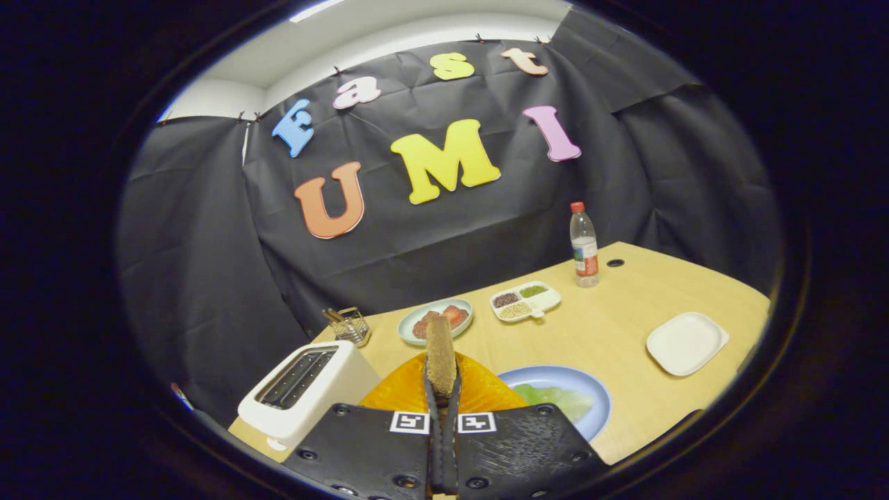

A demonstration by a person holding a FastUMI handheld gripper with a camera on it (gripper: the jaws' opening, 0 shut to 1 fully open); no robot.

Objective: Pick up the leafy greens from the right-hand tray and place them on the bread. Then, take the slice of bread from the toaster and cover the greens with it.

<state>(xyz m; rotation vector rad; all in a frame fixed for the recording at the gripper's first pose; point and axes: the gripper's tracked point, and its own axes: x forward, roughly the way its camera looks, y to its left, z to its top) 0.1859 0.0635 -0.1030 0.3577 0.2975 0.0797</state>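
Black cloth is hung behind a pale wooden tabletop [625, 326], on which a white toaster [305, 396] with empty slots is set just left of the fingers [442, 389]. An orange plate [479, 392] is seen directly beyond and beneath them, with a blue plate [590, 392] carrying the leafy greens [555, 399] just to its right. Farther back are placed a plate of red slices [455, 314], a divided dish [526, 301] of condiments, a white square plate [686, 342], a water bottle [584, 244] and a small wire holder [349, 325]. The slice of bread [440, 354] is clamped edge-on between the fingers, which are closed almost together on it. For this step it is judged that the slice should be carried low over the greens, turned flat, and released only once squared above them. Whether bread lies beneath the greens cannot be made out, and much of the orange plate is hidden by the gripper body.
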